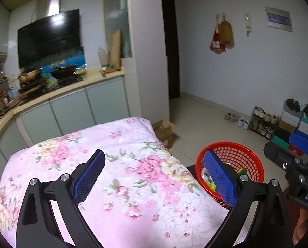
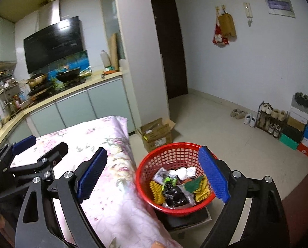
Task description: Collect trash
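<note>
Evidently both tools were idle: the left gripper [image 1: 154,177] hung spread wide over the floral-covered surface [image 1: 104,165], nothing between its blue pads, and the right gripper [image 2: 151,173] was likewise released and empty, above the red basket [image 2: 145,177]. The trash [image 2: 174,188] — wrappers, white wads, yellow and green scraps — lay heaped inside that basket, which sat on a dark stand [image 2: 187,219] just beside the surface's edge. No loose trash showed on the cloth. The likely hazard was a careless sweep — the right gripper's lower finger catching the basket rim and tipping the light basket off its stand, spilling everything onto the floor [image 2: 216,119].
</note>
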Demonstrator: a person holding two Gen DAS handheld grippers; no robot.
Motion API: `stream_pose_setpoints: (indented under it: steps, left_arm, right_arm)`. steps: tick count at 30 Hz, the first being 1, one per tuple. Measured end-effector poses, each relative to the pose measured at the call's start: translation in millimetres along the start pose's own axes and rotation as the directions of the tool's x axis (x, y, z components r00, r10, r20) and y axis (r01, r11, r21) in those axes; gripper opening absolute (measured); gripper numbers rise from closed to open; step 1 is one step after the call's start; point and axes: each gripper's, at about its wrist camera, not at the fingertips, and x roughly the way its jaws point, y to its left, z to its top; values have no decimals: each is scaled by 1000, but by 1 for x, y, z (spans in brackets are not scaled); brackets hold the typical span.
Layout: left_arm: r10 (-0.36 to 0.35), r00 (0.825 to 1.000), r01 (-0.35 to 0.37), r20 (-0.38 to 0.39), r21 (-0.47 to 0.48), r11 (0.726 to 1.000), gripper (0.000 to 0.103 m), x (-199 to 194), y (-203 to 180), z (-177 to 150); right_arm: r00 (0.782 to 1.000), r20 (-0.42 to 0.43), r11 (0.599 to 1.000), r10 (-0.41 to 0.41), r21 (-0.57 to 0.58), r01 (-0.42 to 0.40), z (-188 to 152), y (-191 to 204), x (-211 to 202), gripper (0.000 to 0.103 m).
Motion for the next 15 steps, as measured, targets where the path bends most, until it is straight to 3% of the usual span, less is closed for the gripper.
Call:
stream_pose_setpoints:
  steps: [15]
  left_arm:
    - [146,985,-143,91,-38,989,94,-55,9,-20]
  right_arm:
    - [994,80,996,71,-62,-66,-20,18,-38,95]
